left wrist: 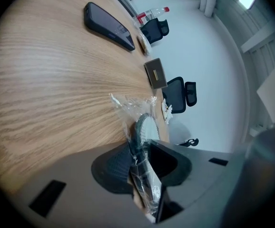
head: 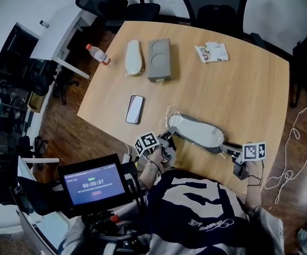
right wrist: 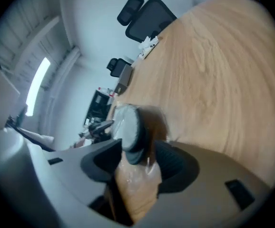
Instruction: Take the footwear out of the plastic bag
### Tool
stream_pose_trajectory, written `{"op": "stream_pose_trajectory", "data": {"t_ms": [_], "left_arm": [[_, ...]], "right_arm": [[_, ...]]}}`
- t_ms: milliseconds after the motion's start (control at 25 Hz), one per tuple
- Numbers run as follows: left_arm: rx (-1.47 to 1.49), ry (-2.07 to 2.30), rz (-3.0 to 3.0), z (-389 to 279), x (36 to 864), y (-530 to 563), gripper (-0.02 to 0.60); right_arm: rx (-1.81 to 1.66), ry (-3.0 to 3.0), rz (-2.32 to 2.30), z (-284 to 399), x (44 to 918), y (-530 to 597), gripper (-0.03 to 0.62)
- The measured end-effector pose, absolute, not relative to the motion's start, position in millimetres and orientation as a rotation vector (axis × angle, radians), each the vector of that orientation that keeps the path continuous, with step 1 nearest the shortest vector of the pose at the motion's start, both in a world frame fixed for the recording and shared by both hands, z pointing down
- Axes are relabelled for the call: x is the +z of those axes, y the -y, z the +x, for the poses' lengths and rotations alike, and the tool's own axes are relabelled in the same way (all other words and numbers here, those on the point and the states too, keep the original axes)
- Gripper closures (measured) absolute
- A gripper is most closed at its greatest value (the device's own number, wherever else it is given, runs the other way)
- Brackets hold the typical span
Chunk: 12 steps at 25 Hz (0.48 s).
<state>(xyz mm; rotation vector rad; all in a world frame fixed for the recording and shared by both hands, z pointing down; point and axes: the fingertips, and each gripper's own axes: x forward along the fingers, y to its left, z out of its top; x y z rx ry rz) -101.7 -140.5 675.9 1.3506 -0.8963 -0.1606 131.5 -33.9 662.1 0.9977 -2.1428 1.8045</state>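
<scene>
A pale wooden table [head: 249, 89] is seen from above. At its far-left corner lies a water bottle [head: 97, 53]. Right of it, along the far edge, are a second slipper [head: 134, 57] in clear wrap and a grey box [head: 159, 59] with two round dents. A phone [head: 135, 109] lies face up nearer the left edge. At the near edge is the task's thing, a white slipper [head: 198, 132] with a dark sole. It is still inside its clear plastic bag [head: 173, 113] and lies across the table between the two grippers. The left gripper [head: 170, 136] is at the bag's crumpled mouth, its jaws pinched together on the film and, it seems, on the sole's rim as well. The right gripper [head: 227, 149] is at the slipper's other end. That end sits between its jaws, which stand apart with a gap showing on one side, so it has no firm hold. A small printed packet [head: 212, 52] lies toward the far-right corner. The risks are judged, not seen. If the left jaws trap sole and film together, pulling would drag the slipper along rather than free it. The thin film could tear. With the right jaws loose, the slipper could slide over the near edge.
</scene>
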Motion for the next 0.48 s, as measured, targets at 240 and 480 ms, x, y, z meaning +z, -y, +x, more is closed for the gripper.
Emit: {"op": "stream_pose_trajectory", "data": {"t_ms": [240,480], "left_arm": [[-0.205,0.853,1.316,-96.1,677.6,136.7,0.488],[-0.213,0.855,1.308,-98.2,676.0,134.4,0.488]], "right_arm": [[1.951,2.183,1.005,119.6,652.8,43.5,0.360],[1.937,2.192,1.069,123.8,653.1,43.8,0.467]]}}
